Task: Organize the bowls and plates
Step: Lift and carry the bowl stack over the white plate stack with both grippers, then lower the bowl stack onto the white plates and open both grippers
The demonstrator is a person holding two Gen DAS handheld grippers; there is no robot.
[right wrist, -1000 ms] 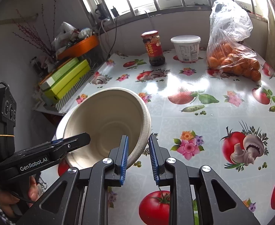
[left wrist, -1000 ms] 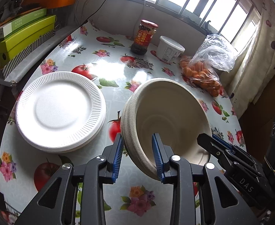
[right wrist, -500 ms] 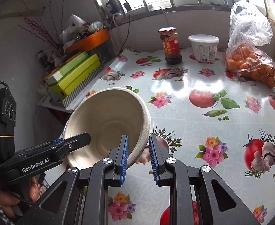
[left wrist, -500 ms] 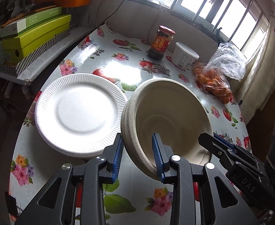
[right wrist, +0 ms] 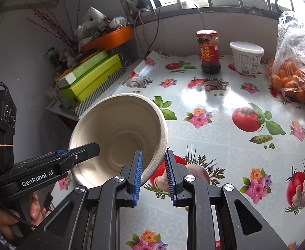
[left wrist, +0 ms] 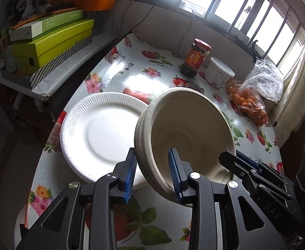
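A stack of nested beige paper bowls [left wrist: 189,133] hangs tilted above the flowered table [left wrist: 119,73], held from both sides. My left gripper [left wrist: 152,156] is shut on its left rim, one blue pad outside and one inside. In the right wrist view the bowls [right wrist: 119,137] open toward the camera, and my right gripper [right wrist: 152,156] is shut on their right rim. The left gripper [right wrist: 85,150] bites the opposite rim, with a person's hand [right wrist: 33,210] under it. A stack of white ribbed foam plates [left wrist: 102,137] lies on the table at the left; the bowls overlap its right edge.
A red-labelled jar [left wrist: 196,58], a white tub [left wrist: 219,73] and a plastic bag of oranges [left wrist: 254,95] stand near the window wall. Green boxes [left wrist: 52,39] are piled on a side shelf past the table's left edge. The plates sit close to that edge.
Both grippers have carried the bowls leftward across the table. The white plates, apart from the bowls earlier, are now partly covered by the bowls' left rim. Both grips are unchanged.
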